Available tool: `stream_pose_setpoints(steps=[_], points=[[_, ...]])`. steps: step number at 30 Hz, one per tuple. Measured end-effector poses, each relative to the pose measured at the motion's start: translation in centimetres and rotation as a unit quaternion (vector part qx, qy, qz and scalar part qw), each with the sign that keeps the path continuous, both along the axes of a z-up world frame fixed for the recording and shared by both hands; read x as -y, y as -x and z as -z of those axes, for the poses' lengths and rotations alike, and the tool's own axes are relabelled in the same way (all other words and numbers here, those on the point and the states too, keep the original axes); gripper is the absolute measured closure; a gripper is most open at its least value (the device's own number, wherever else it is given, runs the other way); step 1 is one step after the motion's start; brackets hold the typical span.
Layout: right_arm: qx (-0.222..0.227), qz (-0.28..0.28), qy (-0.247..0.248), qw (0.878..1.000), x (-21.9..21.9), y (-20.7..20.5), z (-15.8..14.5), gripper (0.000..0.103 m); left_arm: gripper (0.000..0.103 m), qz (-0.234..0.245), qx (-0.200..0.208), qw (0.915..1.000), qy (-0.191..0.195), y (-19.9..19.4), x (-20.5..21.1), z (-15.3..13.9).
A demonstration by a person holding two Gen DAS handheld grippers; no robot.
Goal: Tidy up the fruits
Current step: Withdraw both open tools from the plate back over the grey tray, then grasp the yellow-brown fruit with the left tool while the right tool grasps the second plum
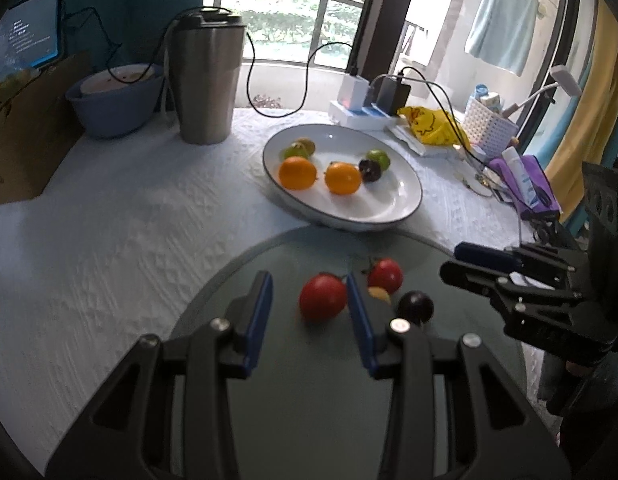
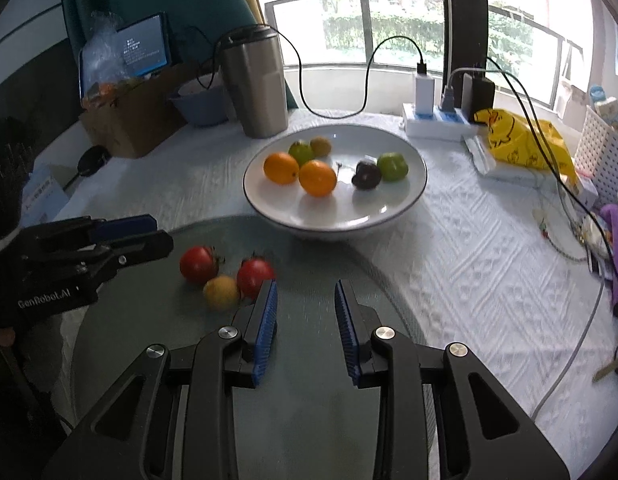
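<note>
Glass mat [image 1: 269, 380]: bare near half, fruit at far edge. My left gripper [image 1: 309, 300], angled down, jaws apart, empty, large tomato [image 1: 323, 297] beyond. My right gripper [image 2: 306, 300], angled down: gap between pads, nothing held. Plate [image 2: 389, 208] of fruit far.

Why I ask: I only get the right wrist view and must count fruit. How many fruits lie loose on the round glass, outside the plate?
Observer: Four. The left wrist view shows a dark plum right of the yellow fruit. It does not show in your view.
Operator: Is the left gripper lined up on anything?
Observer: Yes. The left gripper stands open, and in its own view the larger tomato sits between its fingertips, not gripped.
</note>
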State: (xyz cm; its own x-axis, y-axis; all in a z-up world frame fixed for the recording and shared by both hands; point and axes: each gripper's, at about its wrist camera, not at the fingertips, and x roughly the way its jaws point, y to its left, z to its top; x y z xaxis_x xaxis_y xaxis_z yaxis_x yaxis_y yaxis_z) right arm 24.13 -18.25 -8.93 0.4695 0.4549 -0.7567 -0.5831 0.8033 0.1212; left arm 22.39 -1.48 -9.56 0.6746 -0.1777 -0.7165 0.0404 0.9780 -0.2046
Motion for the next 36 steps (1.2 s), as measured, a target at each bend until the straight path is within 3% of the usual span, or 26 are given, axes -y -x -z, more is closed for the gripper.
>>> stream_pose_setpoints(steps=[17,36], points=[[-0.018,-0.007,0.013,1.000,-0.7,2.9,1.9,0.071,0.063,0.007,-0.007,0.9999,0.010,2.1,-0.3,1.5],[-0.032,-0.046,0.003,0.998,-2.5,1.9,2.9,0.072,0.063,0.025,-0.021,0.9994,0.006,1.0,1.4,2.2]])
